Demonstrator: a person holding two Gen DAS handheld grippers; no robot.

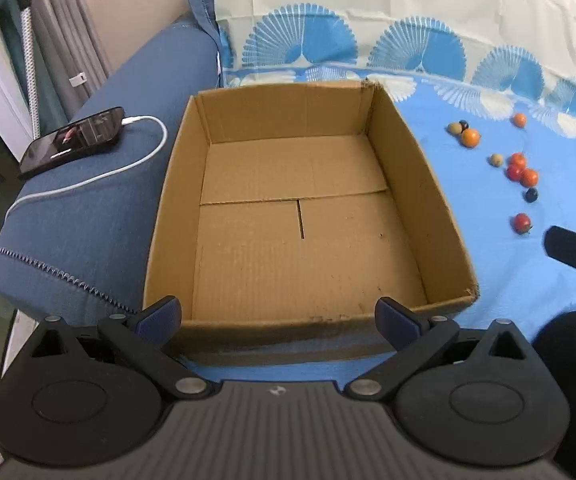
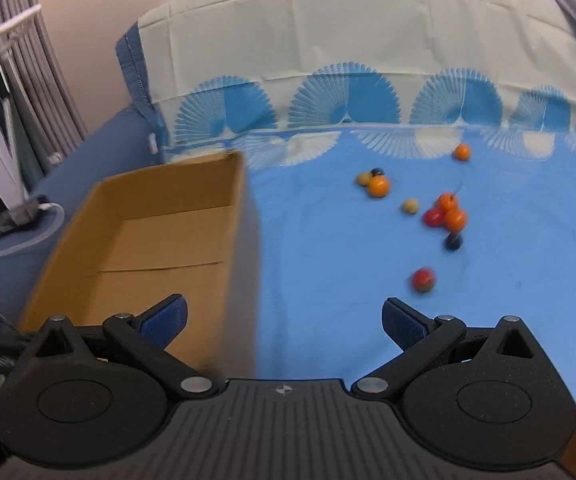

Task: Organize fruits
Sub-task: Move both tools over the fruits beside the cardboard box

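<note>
The fruits [image 2: 445, 210] lie scattered on the blue cloth [image 2: 327, 280], right of the box [image 1: 288, 216] and well apart from it: oranges, red ones, two pale ones and two dark ones, mostly in loose clusters, with one red fruit [image 2: 423, 279] alone nearest the front. The box sits open and bare inside, at the cloth's left edge against the sofa arm [image 1: 100, 208]. A phone [image 1: 74, 140] rests on that arm, its white cable [image 1: 88, 180] plugged in. The left gripper [image 1: 278, 316] hovers at the box's near wall, jaws wide apart, holding nothing. The right gripper [image 2: 284, 320] hangs over the cloth before the fruits, jaws likewise spread and unloaded.
</note>
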